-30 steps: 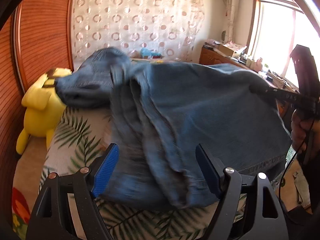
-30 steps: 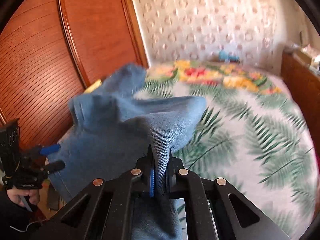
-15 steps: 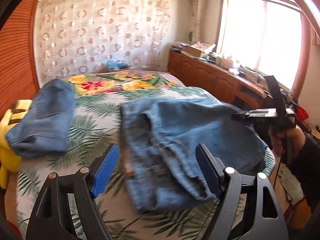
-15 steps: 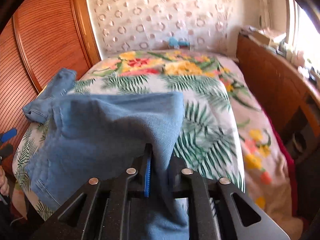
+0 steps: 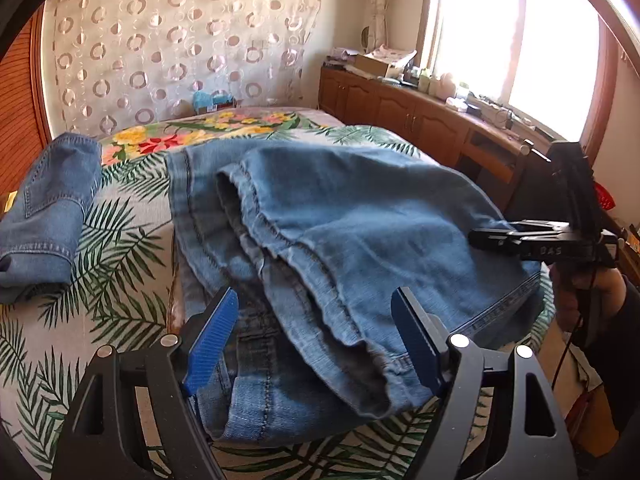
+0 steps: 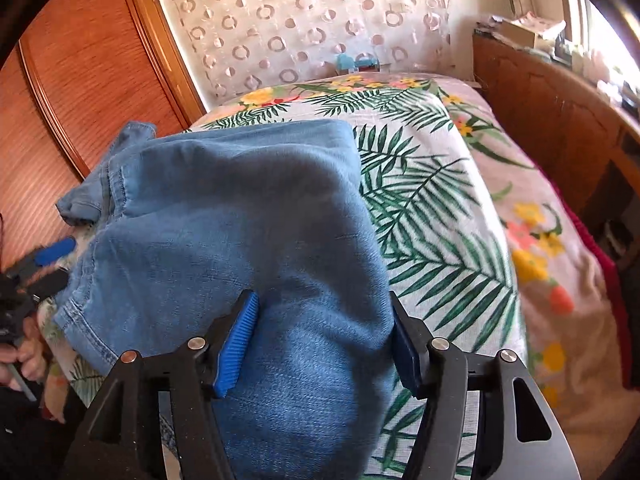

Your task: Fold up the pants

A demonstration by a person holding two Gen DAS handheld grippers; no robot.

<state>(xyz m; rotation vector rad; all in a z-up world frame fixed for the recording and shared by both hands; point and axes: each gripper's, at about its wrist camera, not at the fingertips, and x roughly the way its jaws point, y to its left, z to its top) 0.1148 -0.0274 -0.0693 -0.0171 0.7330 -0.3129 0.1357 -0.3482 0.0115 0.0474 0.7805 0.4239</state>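
Note:
Blue denim pants [image 5: 340, 240] lie folded over on the leaf-print bed, hems toward my left gripper. My left gripper [image 5: 316, 340] is open, its blue pads either side of the near hem edge, gripping nothing. In the right wrist view the pants [image 6: 240, 220] spread out in front, and my right gripper [image 6: 324, 340] is open with the cloth lying loose between its pads. The right gripper also shows in the left wrist view [image 5: 520, 238] at the pants' right edge.
A second folded pair of jeans [image 5: 48, 216] lies at the bed's left side. The bedspread [image 6: 440, 208] extends right. A wooden cabinet [image 5: 420, 120] with clutter runs along the window side. A wooden wardrobe [image 6: 80, 80] stands left.
The right gripper carried the pant cloth over and laid it down, then opened and let go. The left gripper stayed open and the view swung right, off the yellow plush toy.

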